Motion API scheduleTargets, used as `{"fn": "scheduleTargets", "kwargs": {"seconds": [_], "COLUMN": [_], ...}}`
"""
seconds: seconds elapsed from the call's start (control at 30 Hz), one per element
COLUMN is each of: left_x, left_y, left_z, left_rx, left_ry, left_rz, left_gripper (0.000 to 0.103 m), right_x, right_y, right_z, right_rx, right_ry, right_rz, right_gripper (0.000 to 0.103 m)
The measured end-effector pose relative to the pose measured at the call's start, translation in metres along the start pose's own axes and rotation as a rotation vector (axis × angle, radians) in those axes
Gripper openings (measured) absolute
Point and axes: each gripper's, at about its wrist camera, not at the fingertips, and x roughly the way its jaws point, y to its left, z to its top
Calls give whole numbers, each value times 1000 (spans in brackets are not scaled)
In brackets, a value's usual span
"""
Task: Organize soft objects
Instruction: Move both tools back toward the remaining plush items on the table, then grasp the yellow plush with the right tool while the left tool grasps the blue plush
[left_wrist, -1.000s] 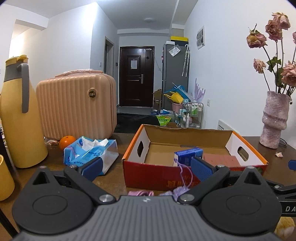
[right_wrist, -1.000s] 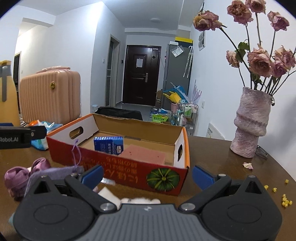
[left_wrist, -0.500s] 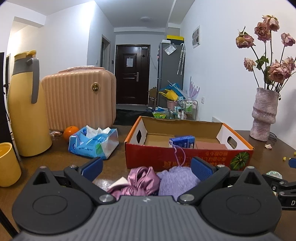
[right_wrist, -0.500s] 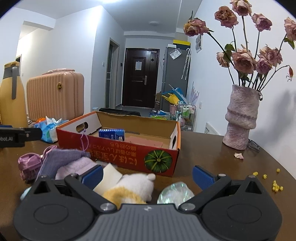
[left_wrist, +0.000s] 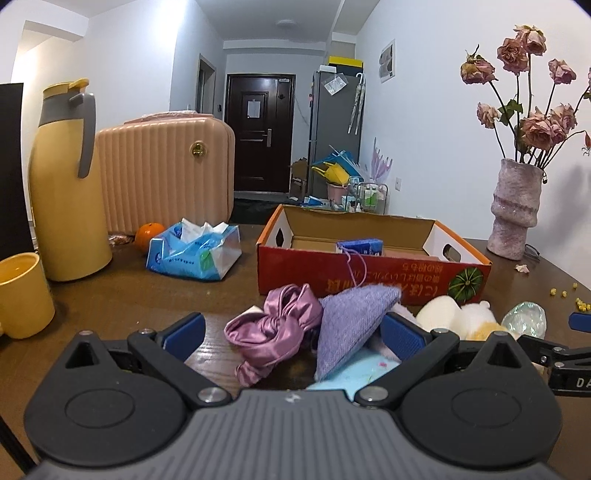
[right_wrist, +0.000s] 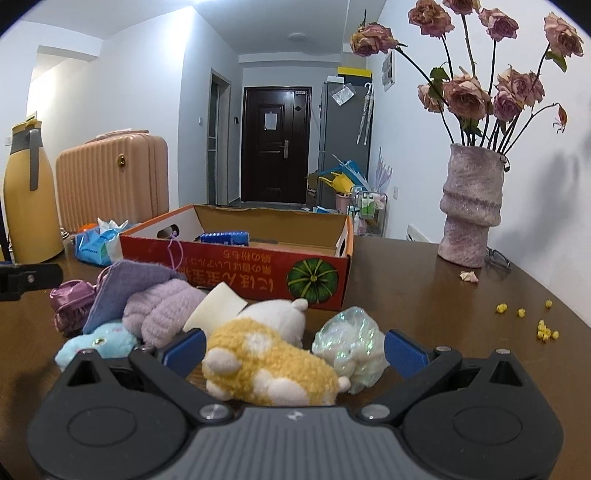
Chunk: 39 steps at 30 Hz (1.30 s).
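From the left wrist, our left gripper (left_wrist: 291, 334) gapes wide over a satin scrunchie (left_wrist: 271, 328) and purple cloth (left_wrist: 351, 321); the box (left_wrist: 369, 273) sits at 12 o'clock, tissues (left_wrist: 194, 251) at 11.

From the right wrist, our right gripper (right_wrist: 293, 349) spreads wide around a yellow plush toy (right_wrist: 269, 365) on the brown table (right_wrist: 443, 306); the vase (right_wrist: 471, 206) stands at 2 o'clock. The box's print reads upside down.

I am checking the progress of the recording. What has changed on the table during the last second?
Both grippers drew back from the cardboard box: the left gripper now has the satin scrunchie between its open fingers, the right gripper the yellow plush toy. Nothing was grasped. The soft items, box and vase kept their places.
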Motion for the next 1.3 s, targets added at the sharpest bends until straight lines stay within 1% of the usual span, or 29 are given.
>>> {"fn": "scheduleTargets", "kwargs": {"seconds": [0.2, 0.33, 0.6, 0.9, 0.97, 1.1, 1.17, 1.3], "left_x": [-6, -6, -1, 6, 7, 8, 9, 10], "left_y": [7, 9, 14, 24, 25, 24, 24, 23], "left_z": [-2, -1, -2, -3, -2, -3, -4, -4], "left_rx": [-16, -25, -35, -41, -46, -43, -42, -42], "left_ry": [2, 7, 29, 52, 58, 62, 65, 72], "left_rz": [2, -3, -6, 11, 14, 14, 14, 11], "left_gripper": [103, 103, 103, 103, 103, 103, 103, 103], "right_x": [8, 22, 55, 82, 82, 77, 72, 62], "right_y": [6, 8, 9, 6, 2, 5, 8, 13], "right_z": [-3, -3, 3, -3, -4, -5, -5, -4], "right_rx": [20, 68, 131, 181, 203, 183, 166, 130], "right_ry": [38, 77, 139, 241, 241, 223, 205, 157], "right_rz": [5, 12, -10, 28, 54, 53, 51, 45], "right_gripper": [103, 103, 103, 102, 93, 87, 84, 81]}}
